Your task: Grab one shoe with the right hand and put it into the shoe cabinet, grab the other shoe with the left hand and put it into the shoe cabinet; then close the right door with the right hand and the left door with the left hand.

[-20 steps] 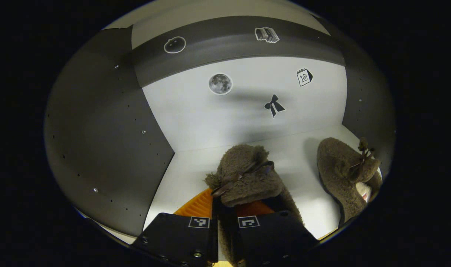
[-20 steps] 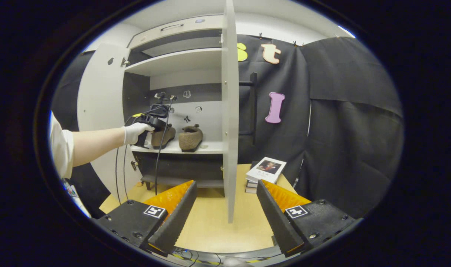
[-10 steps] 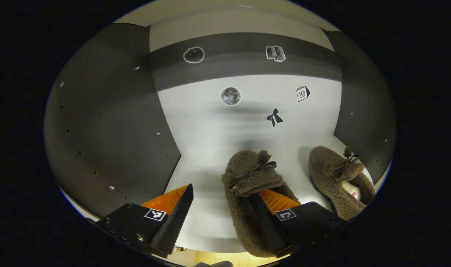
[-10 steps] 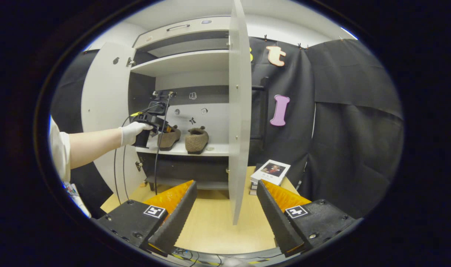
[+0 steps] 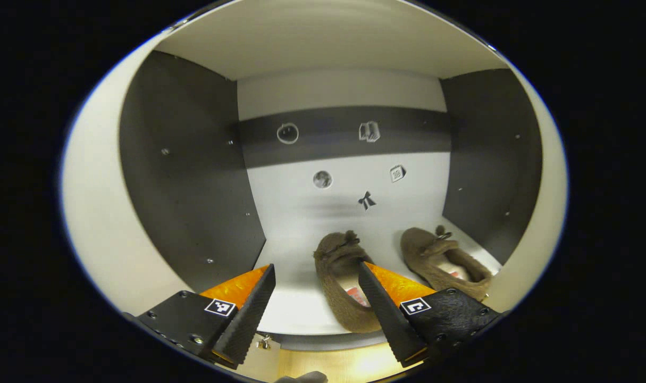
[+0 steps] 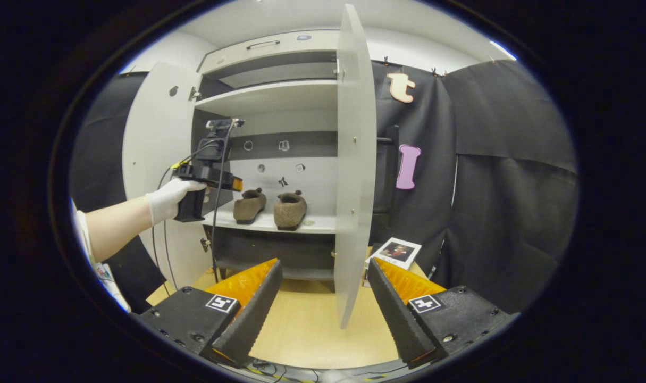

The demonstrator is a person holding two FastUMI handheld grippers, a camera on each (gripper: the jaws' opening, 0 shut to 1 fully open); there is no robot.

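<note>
Two brown fuzzy shoes stand side by side on the cabinet shelf (image 5: 296, 314): one shoe (image 5: 340, 274) in the middle, the other shoe (image 5: 439, 258) to its right. My left gripper (image 5: 315, 308) is open just outside the shelf's front edge, holding nothing. In the right gripper view both shoes (image 6: 250, 205) (image 6: 291, 209) sit on the shelf (image 6: 272, 223), and a gloved hand (image 6: 168, 196) holds the left gripper (image 6: 211, 178) in front of them. My right gripper (image 6: 323, 298) is open and empty, low over the wooden table, facing the edge of the open right door (image 6: 352, 159).
The left door (image 6: 152, 154) stands open beside the arm. Books (image 6: 397, 252) lie stacked on the table (image 6: 312, 324) right of the cabinet. A cable hangs from the left gripper. Stickers dot the cabinet's back wall (image 5: 344, 186).
My left gripper opened, let go of the middle shoe and drew back out of the cabinet. The right gripper view shifted a little, with the right door's edge now nearer.
</note>
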